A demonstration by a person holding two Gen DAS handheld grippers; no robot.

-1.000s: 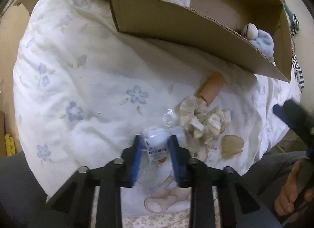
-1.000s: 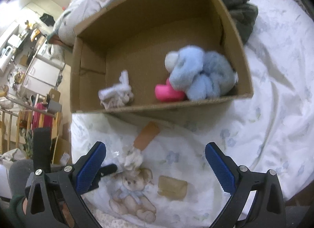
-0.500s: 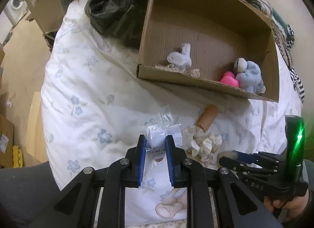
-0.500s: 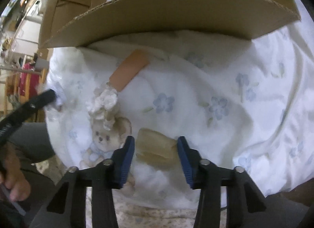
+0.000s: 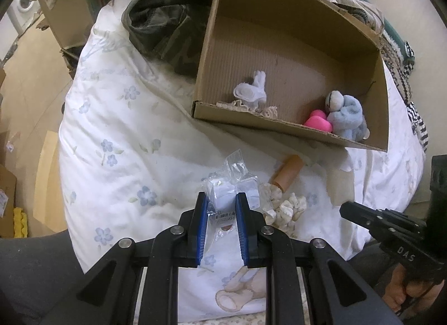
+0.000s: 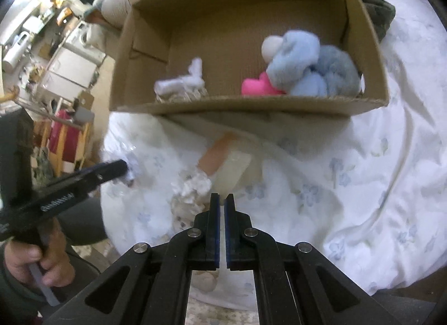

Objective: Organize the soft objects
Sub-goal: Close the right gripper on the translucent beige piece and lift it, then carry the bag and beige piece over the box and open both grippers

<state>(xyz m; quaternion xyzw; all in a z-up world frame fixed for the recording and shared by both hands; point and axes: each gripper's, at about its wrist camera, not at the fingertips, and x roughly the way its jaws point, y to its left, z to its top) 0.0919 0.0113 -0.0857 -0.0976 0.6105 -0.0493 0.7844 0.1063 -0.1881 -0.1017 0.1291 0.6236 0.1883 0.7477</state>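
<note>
My left gripper (image 5: 222,200) is shut on a clear plastic packet with white soft pieces (image 5: 232,189), held above the flowered bedsheet. My right gripper (image 6: 222,199) is shut on a pale translucent beige pad (image 6: 233,170), lifted off the sheet. A cardboard box (image 5: 279,126) stands beyond, also in the right wrist view (image 6: 251,107). Inside lie a blue plush toy (image 6: 310,70), a pink heart (image 6: 257,87) and a white cloth bundle (image 6: 181,82). A cream scrunchie (image 5: 285,207) and an orange tube (image 5: 287,175) lie on the sheet in front of the box.
A dark camouflage garment (image 5: 164,26) lies left of the box. The bed edge drops to a tan floor (image 5: 25,95) at left. Striped fabric (image 5: 416,121) lies right of the box. A teddy print (image 5: 240,294) marks the sheet near me.
My right gripper closed on the beige pad and lifted it toward the box. My left gripper stayed shut on the packet and rose higher, so the box interior shows more.
</note>
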